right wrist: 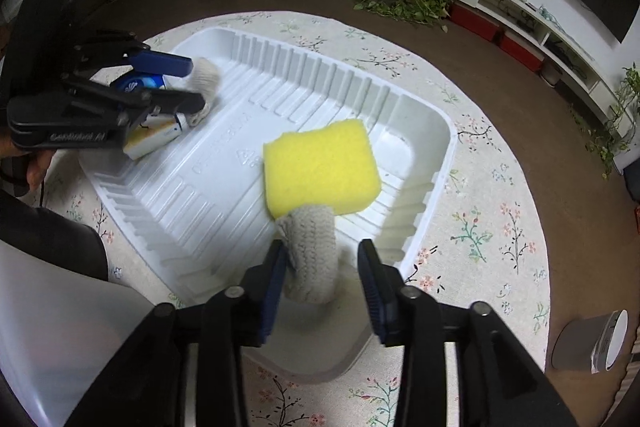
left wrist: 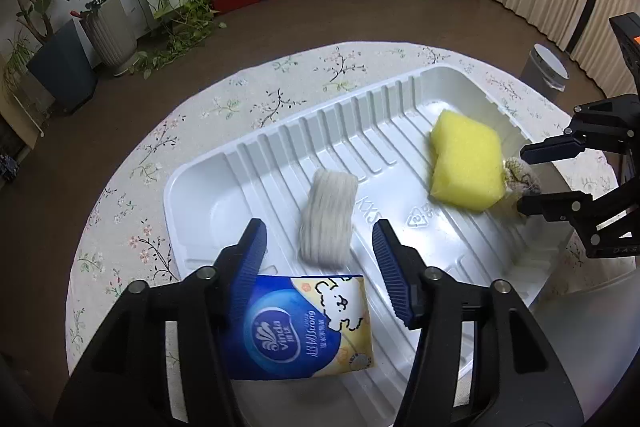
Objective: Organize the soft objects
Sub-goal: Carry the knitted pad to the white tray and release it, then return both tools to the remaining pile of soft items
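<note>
White ribbed tray (left wrist: 280, 147) on floral tablecloth (left wrist: 132, 227), yellow sponge (left wrist: 466, 163) inside, left gripper (left wrist: 320, 247) spread over grey cloth roll (left wrist: 328, 219) and tissue pack (left wrist: 308, 327), right gripper (right wrist: 322, 267) spread, beige knit roll (right wrist: 312, 251) btwn fingers, loose, against sponge.

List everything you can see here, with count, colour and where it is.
tray: one, white ribbed plastic, on the round table.
tablecloth: one, pale floral, over the table.
sponge: one, yellow, inside the tray.
grey rolled cloth: one, in the tray ahead of the left hand-held gripper.
beige knitted cloth: one, on the tray edge against the sponge.
tissue pack: one, blue and yellow, at the tray's near edge.
potted plants: several, green, by the walls.
left hand-held gripper: black, blue pads, open.
right hand-held gripper: same, open around the knitted cloth.
</note>
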`<state>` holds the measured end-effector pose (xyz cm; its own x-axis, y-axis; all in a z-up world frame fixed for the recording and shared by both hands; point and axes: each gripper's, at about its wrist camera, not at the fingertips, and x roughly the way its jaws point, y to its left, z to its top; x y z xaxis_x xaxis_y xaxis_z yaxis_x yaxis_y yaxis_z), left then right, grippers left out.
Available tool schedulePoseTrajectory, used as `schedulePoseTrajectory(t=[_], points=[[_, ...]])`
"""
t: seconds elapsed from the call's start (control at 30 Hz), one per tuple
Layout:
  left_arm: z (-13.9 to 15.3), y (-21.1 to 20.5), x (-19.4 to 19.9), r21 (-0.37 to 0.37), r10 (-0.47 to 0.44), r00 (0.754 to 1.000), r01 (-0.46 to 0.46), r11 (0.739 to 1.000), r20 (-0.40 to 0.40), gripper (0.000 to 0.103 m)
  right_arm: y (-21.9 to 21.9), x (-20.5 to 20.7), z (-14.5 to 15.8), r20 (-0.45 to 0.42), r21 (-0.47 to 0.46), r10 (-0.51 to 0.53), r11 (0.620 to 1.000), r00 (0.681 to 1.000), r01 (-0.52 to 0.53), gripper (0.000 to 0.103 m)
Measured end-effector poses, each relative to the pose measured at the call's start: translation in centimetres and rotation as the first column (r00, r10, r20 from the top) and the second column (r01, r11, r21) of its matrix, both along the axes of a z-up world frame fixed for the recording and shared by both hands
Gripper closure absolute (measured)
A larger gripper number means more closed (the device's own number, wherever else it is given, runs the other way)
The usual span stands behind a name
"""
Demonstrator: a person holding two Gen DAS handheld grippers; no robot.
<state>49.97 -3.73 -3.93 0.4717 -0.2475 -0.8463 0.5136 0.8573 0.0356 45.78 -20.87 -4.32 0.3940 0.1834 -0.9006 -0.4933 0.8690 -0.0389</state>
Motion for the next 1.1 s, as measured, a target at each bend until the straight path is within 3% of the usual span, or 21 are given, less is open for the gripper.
schedulePoseTrajectory(t=[0.13, 0.33, 0.4, 0.5, 0.57, 0.6, 0.63, 0.9, 1.1], points=[[0.3, 0.4, 0.0, -0.013, 0.012, 1.0, -0.012, 1.0, 0.003, 0.044, -0.2, -0.1, 0.3, 0.012, 0.013, -0.004, 1.0, 1.0, 0.004, 0.048], [2.6, 1.6, -1.0, -0.065, 0.027, 0.999, -0.024, 0.998, 0.043, 0.043, -1.5, -1.1, 2.6, 0.064, 0.074, -0.027, 0.997, 0.998, 0.022, 0.044], [3.7, 2.6, -1.7, -0.093, 0.044, 0.997, -0.039, 0.995, 0.056, 0.037, -2.3, -1.7, 3.7, 0.082, 0.107, -0.048, 0.993, 0.996, 0.039, 0.04], [5.6, 4.7, -3.5, -0.156, 0.081, 0.994, -0.068, 0.985, 0.077, 0.022, -4.0, -3.7, 6.2, 0.133, 0.186, -0.088, 0.981, 0.987, 0.062, 0.024], [6.7, 6.3, -5.2, -0.196, 0.114, 0.99, -0.096, 0.976, 0.087, 0.003, -5.0, -5.1, 7.6, 0.155, 0.231, -0.109, 0.97, 0.982, 0.071, 0.013], [7.3, 7.4, -6.5, -0.217, 0.144, 0.985, -0.122, 0.969, 0.093, 0.0, -5.5, -6.2, 8.3, 0.167, 0.257, -0.122, 0.964, 0.978, 0.076, 0.002], [7.7, 8.1, -7.5, -0.231, 0.165, 0.981, -0.139, 0.963, 0.097, 0.0, -5.8, -7.0, 8.7, 0.175, 0.269, -0.132, 0.96, 0.976, 0.082, 0.0], [9.5, 10.8, -19.1, -0.252, 0.243, 0.954, -0.195, 0.948, 0.174, 0.0, -6.7, -16.8, 10.0, 0.211, 0.365, -0.177, 0.927, 0.961, 0.091, 0.0], [6.8, 10.6, -27.4, -0.254, 0.301, 0.943, -0.26, 0.931, 0.138, 0.0, -4.3, -25.2, 7.2, 0.187, 0.368, -0.181, 0.924, 0.965, 0.102, 0.0]])
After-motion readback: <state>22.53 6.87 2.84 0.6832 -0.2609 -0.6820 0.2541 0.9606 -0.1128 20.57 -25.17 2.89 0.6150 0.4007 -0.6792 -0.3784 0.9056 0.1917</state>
